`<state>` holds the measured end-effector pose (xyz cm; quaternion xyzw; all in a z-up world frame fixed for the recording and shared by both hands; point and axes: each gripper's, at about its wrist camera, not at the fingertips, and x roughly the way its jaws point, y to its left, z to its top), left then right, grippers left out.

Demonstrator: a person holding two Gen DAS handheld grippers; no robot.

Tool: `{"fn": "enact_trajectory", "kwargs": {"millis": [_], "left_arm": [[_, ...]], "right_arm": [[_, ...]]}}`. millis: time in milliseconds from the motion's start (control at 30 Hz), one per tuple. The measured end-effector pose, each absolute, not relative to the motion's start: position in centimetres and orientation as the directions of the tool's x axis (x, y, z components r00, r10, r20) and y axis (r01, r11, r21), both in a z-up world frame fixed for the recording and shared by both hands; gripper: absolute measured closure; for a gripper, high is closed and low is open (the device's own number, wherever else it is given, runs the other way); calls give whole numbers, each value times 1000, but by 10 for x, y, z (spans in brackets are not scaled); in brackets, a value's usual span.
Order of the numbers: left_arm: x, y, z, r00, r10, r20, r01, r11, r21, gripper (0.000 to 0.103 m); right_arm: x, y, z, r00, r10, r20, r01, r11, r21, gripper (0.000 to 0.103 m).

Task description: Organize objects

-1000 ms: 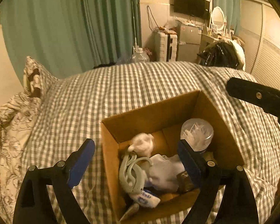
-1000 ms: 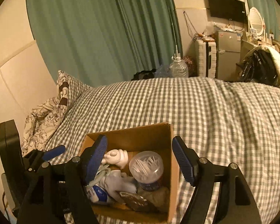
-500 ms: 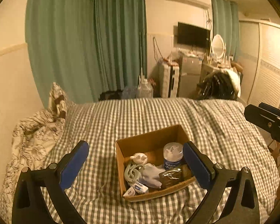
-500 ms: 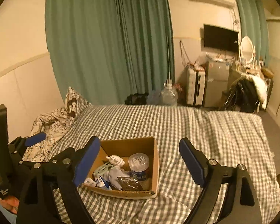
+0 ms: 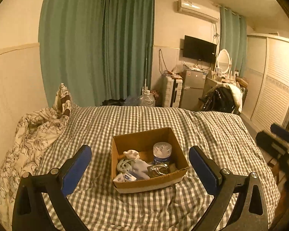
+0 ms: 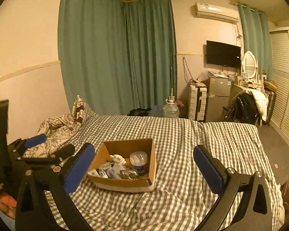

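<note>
An open cardboard box (image 5: 150, 182) sits on the checked bedspread (image 5: 144, 119), also in the right wrist view (image 6: 125, 184). Inside lie a white figurine (image 5: 132, 154), a clear-lidded jar (image 5: 161, 152), a pale green looped thing (image 5: 125, 164), a white cloth (image 5: 142, 170), a foil packet (image 5: 158, 170) and small white-blue cartons (image 5: 125, 178). My left gripper (image 5: 139, 148) stands open, back from the box, nothing between its pads. My right gripper (image 6: 144, 147) is back from it too, its jaws opening, empty. Each shows at the other view's edge: the right one (image 5: 279, 140) blurred, the left one (image 6: 34, 142).
A floral quilt (image 5: 32, 138) and a pillow (image 5: 64, 100) lie at the bed's left. Beyond its far end stand green curtains (image 5: 98, 48), a water jug (image 5: 147, 100), a white suitcase (image 5: 172, 91), a small fridge (image 5: 193, 88) and a chair heaped with clothes (image 5: 223, 98). Floor runs along the right (image 6: 275, 150).
Both grippers have drawn back and up from the box, which now looks smaller and farther off. The right gripper's jaws have widened. The box and its contents have stayed put.
</note>
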<state>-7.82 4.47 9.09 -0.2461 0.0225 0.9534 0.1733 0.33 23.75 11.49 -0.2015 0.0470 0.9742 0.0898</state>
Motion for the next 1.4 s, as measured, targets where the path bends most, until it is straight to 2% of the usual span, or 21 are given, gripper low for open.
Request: {"fn": "enact_trajectory", "kwargs": {"millis": [267, 567, 1400], "left_arm": [[-63, 51, 56, -856, 282, -433, -300, -954, -28, 0], [-64, 58, 19, -834, 264, -484, -283, -958, -35, 0], [-67, 51, 15, -822, 254, -510, -276, -961, -33, 0]], "right_arm": [[-6, 251, 68, -881, 232, -411, -259, -966, 10, 0], [-22, 255, 33, -847, 264, -462, -276, -960, -42, 0], [-28, 242, 28, -831, 263, -490, -262, -962, -72, 0]]}}
